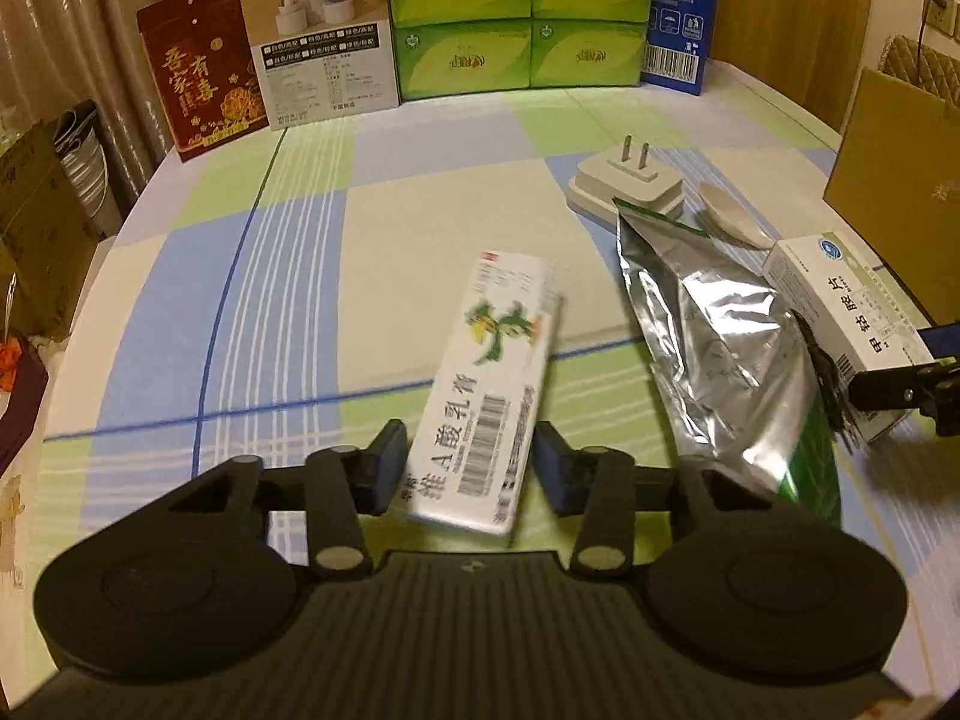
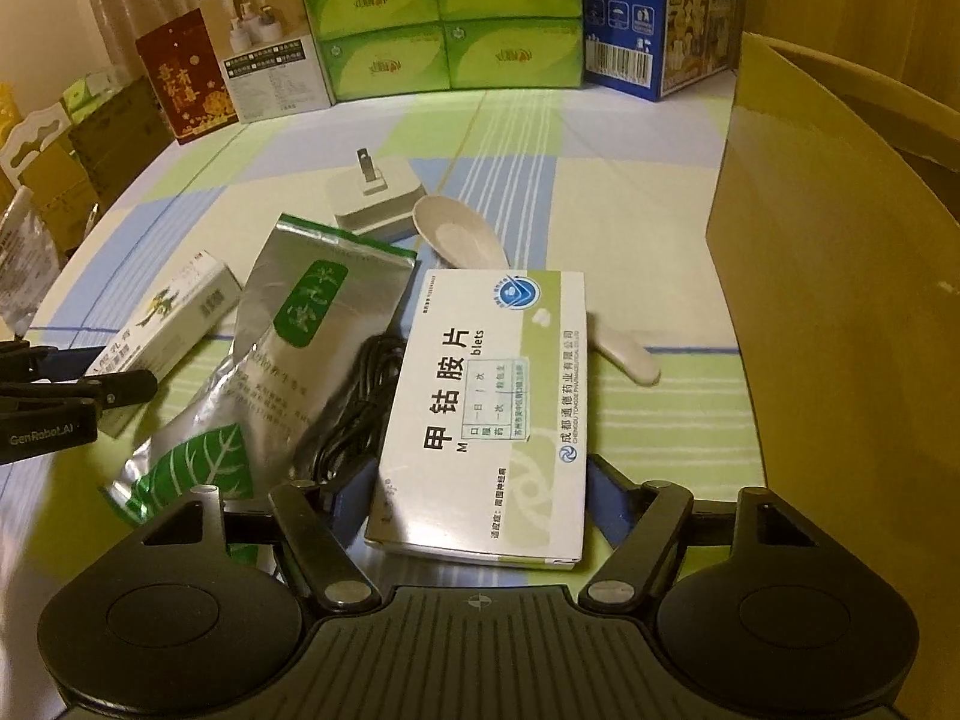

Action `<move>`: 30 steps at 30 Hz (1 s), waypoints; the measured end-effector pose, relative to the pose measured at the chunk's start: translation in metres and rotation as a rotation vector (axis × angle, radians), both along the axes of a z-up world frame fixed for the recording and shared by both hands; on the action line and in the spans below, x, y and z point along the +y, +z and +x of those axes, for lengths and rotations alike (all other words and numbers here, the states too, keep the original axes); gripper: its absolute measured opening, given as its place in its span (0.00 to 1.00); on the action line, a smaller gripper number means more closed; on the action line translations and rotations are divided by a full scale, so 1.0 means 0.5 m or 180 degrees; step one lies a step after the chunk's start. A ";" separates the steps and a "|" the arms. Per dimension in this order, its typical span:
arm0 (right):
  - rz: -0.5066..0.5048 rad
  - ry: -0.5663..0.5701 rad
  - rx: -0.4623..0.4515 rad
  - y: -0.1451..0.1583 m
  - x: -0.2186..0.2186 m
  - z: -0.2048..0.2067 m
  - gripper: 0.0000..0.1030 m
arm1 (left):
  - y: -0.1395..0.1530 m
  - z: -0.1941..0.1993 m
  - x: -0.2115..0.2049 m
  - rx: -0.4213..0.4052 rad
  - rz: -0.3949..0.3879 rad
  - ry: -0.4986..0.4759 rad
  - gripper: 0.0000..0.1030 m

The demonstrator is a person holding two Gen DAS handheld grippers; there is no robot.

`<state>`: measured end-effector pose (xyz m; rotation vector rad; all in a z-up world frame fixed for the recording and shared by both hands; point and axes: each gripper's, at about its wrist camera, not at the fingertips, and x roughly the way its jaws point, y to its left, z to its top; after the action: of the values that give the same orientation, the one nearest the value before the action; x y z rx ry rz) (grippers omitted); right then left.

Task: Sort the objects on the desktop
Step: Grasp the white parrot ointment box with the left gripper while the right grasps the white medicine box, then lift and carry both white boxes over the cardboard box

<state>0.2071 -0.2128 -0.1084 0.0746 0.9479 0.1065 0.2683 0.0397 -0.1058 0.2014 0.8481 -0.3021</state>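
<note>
My left gripper [image 1: 471, 468] is shut on the near end of a long white ointment box [image 1: 498, 372], pads on both long sides; the box looks slightly blurred and angles away to the upper right. In the right wrist view the same ointment box [image 2: 174, 318] and left gripper [image 2: 114, 390] show at far left. My right gripper [image 2: 477, 498] is shut on a flat white tablet box [image 2: 492, 396], which lies over a black cable [image 2: 360, 396] and a beige spoon [image 2: 462, 234]. A silver and green foil pouch [image 2: 288, 348] lies between the two boxes.
A white plug adapter [image 1: 630, 180] sits behind the pouch. A tall brown paper bag [image 2: 840, 276] stands close on the right. Green tissue packs [image 1: 516, 18], a blue carton [image 1: 678, 18], a white product box [image 1: 318, 42] and a red packet [image 1: 198, 72] line the table's back edge.
</note>
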 end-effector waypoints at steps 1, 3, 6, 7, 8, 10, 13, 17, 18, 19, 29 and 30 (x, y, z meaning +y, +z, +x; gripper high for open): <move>-0.0002 -0.0001 0.0015 0.001 0.000 -0.007 0.68 | 0.002 -0.008 0.000 0.0031 -0.0012 0.0031 0.32; 0.0007 -0.0002 0.0034 0.005 0.000 -0.023 0.68 | 0.007 -0.032 0.000 0.0111 -0.0038 0.0093 0.32; 0.0003 0.0022 0.0047 0.012 0.000 -0.054 0.68 | 0.013 -0.076 -0.005 0.0185 -0.0004 0.0072 0.32; -0.0011 0.0039 0.0046 0.015 -0.001 -0.068 0.68 | 0.016 -0.093 -0.007 0.0201 0.0020 0.0079 0.32; -0.0016 0.0046 0.0052 0.016 -0.001 -0.082 0.68 | 0.020 -0.113 -0.008 0.0213 0.0024 0.0104 0.32; 0.0019 0.0038 0.0070 0.020 -0.005 -0.115 0.68 | 0.028 -0.153 -0.009 0.0234 -0.0036 0.0144 0.32; 0.0041 0.0032 0.0088 0.020 -0.007 -0.174 0.68 | 0.032 -0.224 -0.021 0.0229 -0.0055 0.0162 0.32; 0.0187 0.0016 0.0109 0.017 -0.008 -0.253 0.68 | 0.033 -0.314 -0.041 0.0201 -0.0094 0.0134 0.32; 0.0200 0.0040 0.0088 0.019 -0.005 -0.268 0.68 | 0.033 -0.334 -0.044 0.0202 -0.0121 0.0108 0.32; 0.0192 0.0059 0.0051 0.021 -0.002 -0.281 0.68 | 0.034 -0.348 -0.048 0.0201 -0.0143 0.0094 0.32; 0.0216 -0.0021 -0.0241 0.033 0.004 -0.285 0.82 | 0.048 -0.372 -0.044 -0.0005 -0.0311 0.0172 0.43; 0.0207 -0.0022 -0.0232 0.029 0.004 -0.282 0.82 | 0.047 -0.367 -0.043 -0.0002 -0.0335 0.0184 0.43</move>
<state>0.0660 -0.2107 -0.0939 0.1332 0.8714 0.1329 0.0847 0.0180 -0.0825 0.0787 0.8335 -0.2917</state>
